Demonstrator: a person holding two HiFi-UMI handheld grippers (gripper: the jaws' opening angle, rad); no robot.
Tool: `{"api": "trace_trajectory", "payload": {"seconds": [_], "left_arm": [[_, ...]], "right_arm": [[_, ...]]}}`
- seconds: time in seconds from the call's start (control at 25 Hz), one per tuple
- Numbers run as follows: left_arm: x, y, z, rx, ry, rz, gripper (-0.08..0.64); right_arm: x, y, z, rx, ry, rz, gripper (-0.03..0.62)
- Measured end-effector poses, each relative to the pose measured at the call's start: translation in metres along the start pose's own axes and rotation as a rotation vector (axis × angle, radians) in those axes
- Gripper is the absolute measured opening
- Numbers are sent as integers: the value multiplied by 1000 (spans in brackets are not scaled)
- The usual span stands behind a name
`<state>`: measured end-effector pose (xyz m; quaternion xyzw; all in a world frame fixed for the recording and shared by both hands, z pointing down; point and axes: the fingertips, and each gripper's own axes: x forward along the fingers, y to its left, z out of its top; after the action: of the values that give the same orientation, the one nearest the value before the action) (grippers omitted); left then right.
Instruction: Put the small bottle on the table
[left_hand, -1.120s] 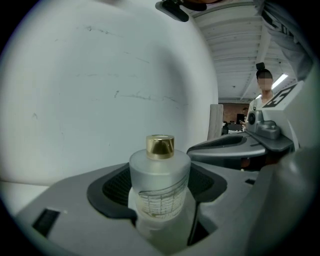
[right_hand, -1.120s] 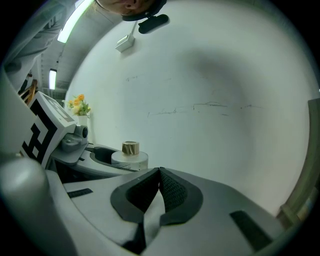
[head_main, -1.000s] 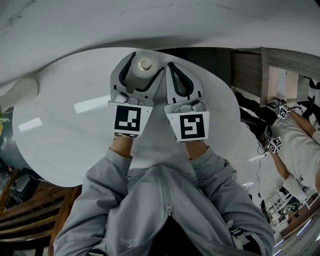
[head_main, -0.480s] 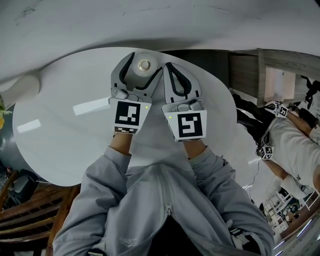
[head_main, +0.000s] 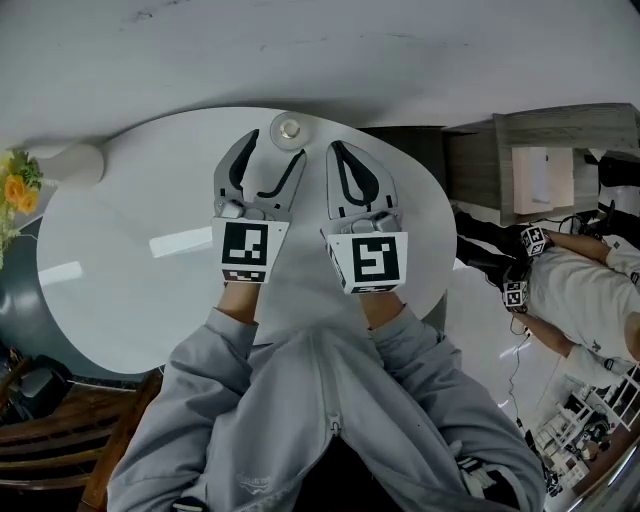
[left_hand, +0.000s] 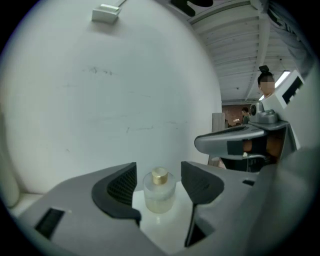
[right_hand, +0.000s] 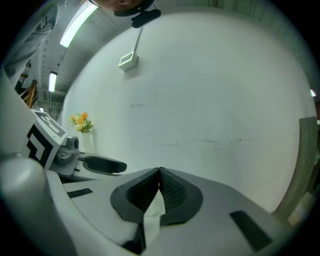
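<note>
The small bottle (head_main: 290, 129), a squat cylinder of frosted clear glass with a round gold-coloured cap, stood upright on the round table (head_main: 120, 260), near its far edge. The tabletop was smooth, glossy white. The left gripper (head_main: 275, 148) lay just short of the bottle, its curved grey plastic jaws wide apart and closing. The bottle showed in the gap beyond their tips, touched by neither of the black cross-hatched pads (left_hand: 121, 184). Beside it, the right gripper (head_main: 337, 150) had its jaws pressed together on nothing. Orange flowers (head_main: 18, 185) stood at the table's left edge.
</note>
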<state>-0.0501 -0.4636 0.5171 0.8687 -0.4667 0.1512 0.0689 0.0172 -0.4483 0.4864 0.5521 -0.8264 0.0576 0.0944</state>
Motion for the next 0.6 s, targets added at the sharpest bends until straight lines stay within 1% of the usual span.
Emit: {"api": "trace_trajectory", "payload": {"seconds": [0.08,0.16,0.24,0.4,0.6], "left_arm": [[-16,0,19,16,-35,26,225],[-34,-1,37,29,-71,58,133],[-53,-6,53,40,-102,81,76],[-84,-19,84,52,-160,103,13],[-119,-28,116,14,-189,125,8]], "right_arm": [[-10,3,16,-5,-24,-9,26],[-23,8,31,-18,-44,-12,26],[-37,14,45,-27,-60,-14,26],[-61,20,74,-45,-89,-15,26],[-90,21,107,-78,-127,-14,26]]}}
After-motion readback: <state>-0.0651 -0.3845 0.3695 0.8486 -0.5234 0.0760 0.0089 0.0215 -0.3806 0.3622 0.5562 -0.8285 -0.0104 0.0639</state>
